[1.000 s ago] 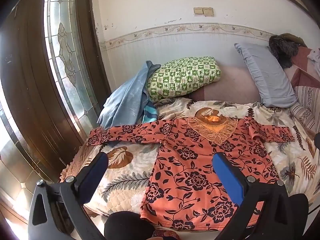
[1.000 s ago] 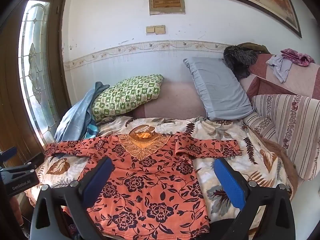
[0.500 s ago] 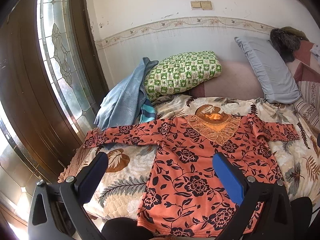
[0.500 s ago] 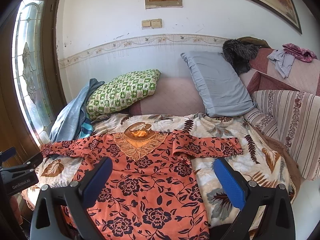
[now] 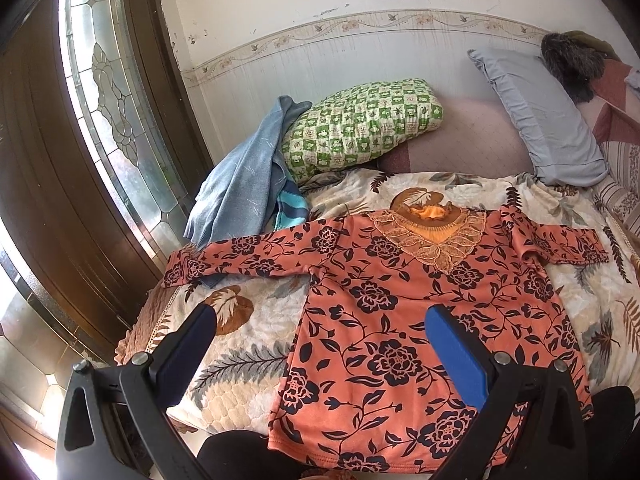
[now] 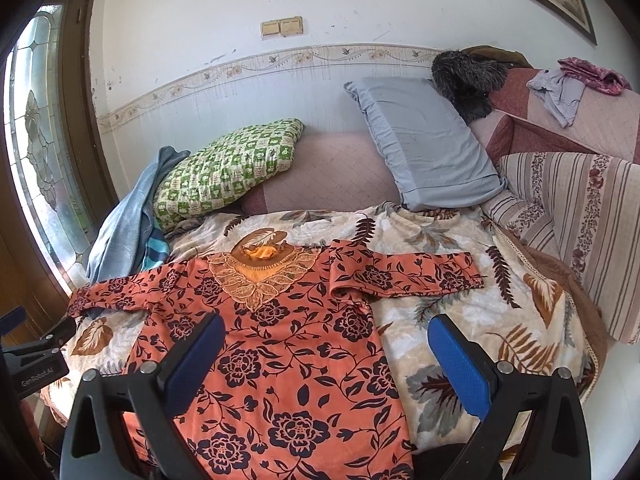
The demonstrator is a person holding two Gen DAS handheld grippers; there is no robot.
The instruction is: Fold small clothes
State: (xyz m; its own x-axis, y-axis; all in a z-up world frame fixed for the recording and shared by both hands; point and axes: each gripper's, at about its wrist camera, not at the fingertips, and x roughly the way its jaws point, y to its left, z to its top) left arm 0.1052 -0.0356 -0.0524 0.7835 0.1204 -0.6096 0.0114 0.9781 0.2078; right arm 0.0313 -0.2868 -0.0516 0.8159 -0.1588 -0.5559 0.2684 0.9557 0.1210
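An orange long-sleeved top with dark flowers [image 5: 420, 312] lies flat, front up, on a leaf-patterned bedspread [image 5: 248, 344], both sleeves spread out; it also shows in the right wrist view [image 6: 288, 360]. My left gripper [image 5: 320, 328] is open and empty, above the top's lower left edge. My right gripper [image 6: 326, 338] is open and empty, above the top's lower right side. The left gripper's body [image 6: 32, 360] shows at the left edge of the right wrist view.
A green checked pillow [image 5: 356, 124], a blue cloth [image 5: 244, 184] and a grey pillow [image 6: 424, 144] lie at the back by the wall. A striped sofa arm [image 6: 580, 232] stands to the right. A wooden door with glass [image 5: 104, 92] is at left.
Both grippers have moved forward and tilted down a little toward the top, so it sits higher and larger in view. Both stay open. The top has not moved.
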